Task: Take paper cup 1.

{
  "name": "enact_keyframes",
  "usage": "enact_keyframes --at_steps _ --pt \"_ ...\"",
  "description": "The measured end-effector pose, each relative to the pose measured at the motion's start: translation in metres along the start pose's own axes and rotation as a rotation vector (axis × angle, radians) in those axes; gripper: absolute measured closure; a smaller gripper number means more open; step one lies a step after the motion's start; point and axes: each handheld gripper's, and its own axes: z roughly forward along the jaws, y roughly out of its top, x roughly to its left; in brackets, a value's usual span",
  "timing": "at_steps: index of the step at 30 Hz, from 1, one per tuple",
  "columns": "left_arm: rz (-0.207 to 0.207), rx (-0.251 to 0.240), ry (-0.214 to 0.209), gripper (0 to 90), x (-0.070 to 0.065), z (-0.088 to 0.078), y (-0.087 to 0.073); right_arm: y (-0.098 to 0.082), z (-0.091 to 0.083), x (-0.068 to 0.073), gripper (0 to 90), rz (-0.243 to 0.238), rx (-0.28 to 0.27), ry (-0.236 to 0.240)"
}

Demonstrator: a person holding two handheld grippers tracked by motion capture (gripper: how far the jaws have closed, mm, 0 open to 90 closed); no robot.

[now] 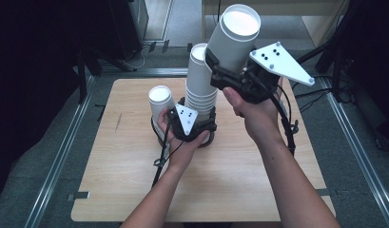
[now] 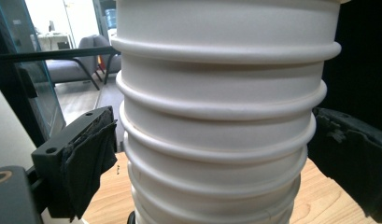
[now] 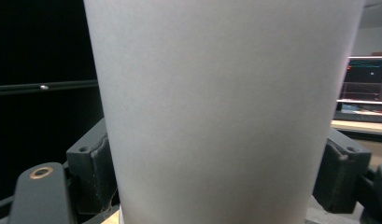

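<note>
Single white paper cup (image 1: 160, 100) stands upright on the wooden worktop (image 1: 230, 180), far left, just beside the left hand. Next, a tall stack of white cups (image 1: 200, 90), rolled rims ringing it, stands mid-worktop. Left tool (image 1: 194, 126) sits around the stack's base, hand wrapped over it low on the worktop; pads (image 2: 93, 154) look just off the stack wall on both sides, cannot tell if they press. Right tool (image 1: 230, 71) is clamped on one plain white cup (image 1: 235, 35), raised above the stack, tilted, mouth up; forearm comes in from bottom right.
</note>
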Motion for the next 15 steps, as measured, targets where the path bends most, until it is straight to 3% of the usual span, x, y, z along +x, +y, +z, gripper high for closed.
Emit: enact_keyframes --at_steps 9,12,15 --pt "0.006 -0.009 -0.017 2.6 0.005 -0.008 0.001 -0.004 -0.017 -0.006 17.4 -0.001 0.001 -0.001" --pt "0.002 -0.013 -0.019 2.6 0.007 -0.014 0.001 -0.01 -0.025 -0.01 17.5 -0.005 0.001 -0.034" --pt "0.003 -0.01 -0.027 2.5 0.007 -0.017 0.001 -0.013 -0.028 -0.012 17.2 0.003 0.004 -0.023"
